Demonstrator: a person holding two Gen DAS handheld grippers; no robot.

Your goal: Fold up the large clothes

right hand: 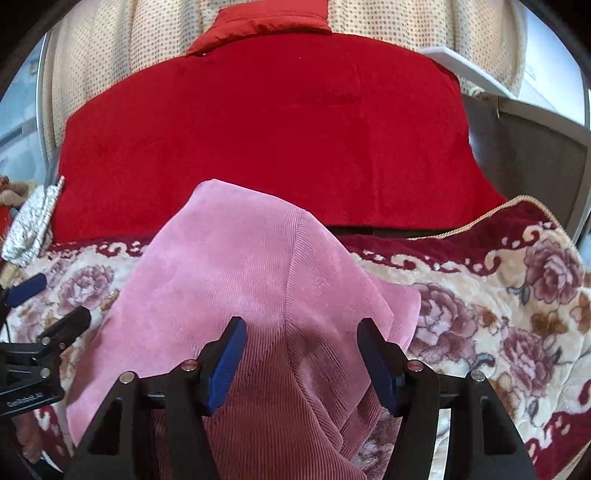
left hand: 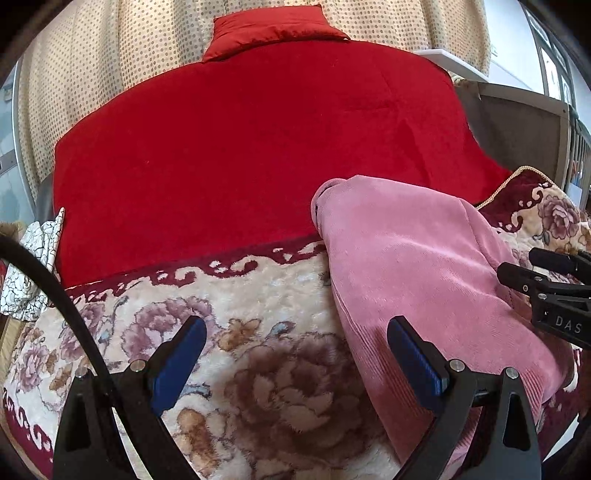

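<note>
A pink corduroy garment [left hand: 424, 266] lies folded in a narrow bundle on a floral plush blanket [left hand: 258, 295]. It also shows in the right wrist view [right hand: 236, 273]. My left gripper [left hand: 295, 350] is open and empty, over the blanket at the garment's left edge; its right finger overlaps the pink cloth. My right gripper [right hand: 301, 354] is open and empty, its jaws wide apart just above the garment's near end. The right gripper also shows in the left wrist view [left hand: 532, 269], and the left gripper in the right wrist view [right hand: 55, 302].
A red blanket [left hand: 258, 147] covers the bed beyond, with a red pillow [left hand: 273, 29] at the head. A dotted curtain [left hand: 92, 66] hangs behind. A crackle-patterned cloth [left hand: 33, 266] lies at the left edge. A grey bed frame [left hand: 524, 125] stands at right.
</note>
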